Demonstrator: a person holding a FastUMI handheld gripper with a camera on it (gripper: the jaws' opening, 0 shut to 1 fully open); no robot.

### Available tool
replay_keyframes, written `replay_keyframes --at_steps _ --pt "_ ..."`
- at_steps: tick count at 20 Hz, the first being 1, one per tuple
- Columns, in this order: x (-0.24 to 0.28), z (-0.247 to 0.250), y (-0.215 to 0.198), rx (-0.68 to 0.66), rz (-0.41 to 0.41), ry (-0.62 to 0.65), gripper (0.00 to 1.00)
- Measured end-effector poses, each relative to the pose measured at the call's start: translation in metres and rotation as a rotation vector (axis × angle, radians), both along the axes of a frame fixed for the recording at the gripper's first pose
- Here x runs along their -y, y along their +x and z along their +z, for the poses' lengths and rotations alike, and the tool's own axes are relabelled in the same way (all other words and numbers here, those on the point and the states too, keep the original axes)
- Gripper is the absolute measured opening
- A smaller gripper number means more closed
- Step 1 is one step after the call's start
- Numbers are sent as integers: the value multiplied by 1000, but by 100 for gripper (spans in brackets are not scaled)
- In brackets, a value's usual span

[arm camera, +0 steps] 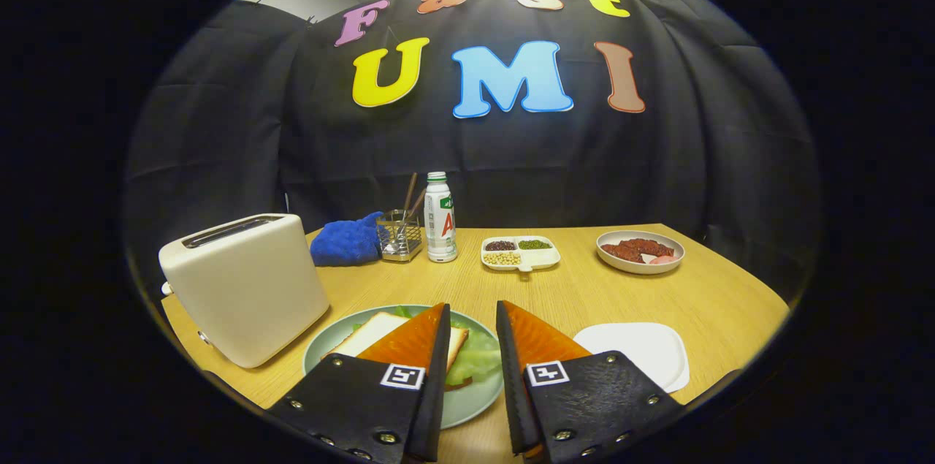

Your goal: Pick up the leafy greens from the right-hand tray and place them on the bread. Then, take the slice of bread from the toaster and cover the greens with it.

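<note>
Gripper (471, 318) hovers empty, fingers slightly parted, over the green plate (467, 413) where a bread slice (369, 332) covers the lettuce (478, 358). Both steps look finished, so lifting straight up, clear of the toaster (245, 285) at the worktop's left edge, would suit best.

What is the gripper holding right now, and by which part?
Nothing. The gripper is open with an empty gap between its fingers, above the green plate, where the bread slice already lies on the leafy greens.

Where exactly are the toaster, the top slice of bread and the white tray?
toaster (245, 288), gripper view, front wall.
top slice of bread (369, 332), gripper view, bare crust-side face left of the gripper (471, 314).
white tray (639, 351), gripper view, bare middle.
</note>
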State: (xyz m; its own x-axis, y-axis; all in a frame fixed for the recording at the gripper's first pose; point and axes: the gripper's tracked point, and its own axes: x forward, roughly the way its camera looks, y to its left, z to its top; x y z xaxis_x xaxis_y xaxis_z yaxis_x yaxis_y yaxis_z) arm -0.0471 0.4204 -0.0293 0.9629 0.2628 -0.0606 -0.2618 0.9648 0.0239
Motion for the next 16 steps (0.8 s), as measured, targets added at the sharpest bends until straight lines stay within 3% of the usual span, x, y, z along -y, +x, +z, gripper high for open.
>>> replay_keyframes --at_steps 6,11,14,16 --pt "47 3 24 -31 -49 -2 39" --pt "117 2 49 -10 -186 -18 39" --pt "139 24 52 154 -133 -12 39" --pt "170 15 56 139 -208 -91 38"
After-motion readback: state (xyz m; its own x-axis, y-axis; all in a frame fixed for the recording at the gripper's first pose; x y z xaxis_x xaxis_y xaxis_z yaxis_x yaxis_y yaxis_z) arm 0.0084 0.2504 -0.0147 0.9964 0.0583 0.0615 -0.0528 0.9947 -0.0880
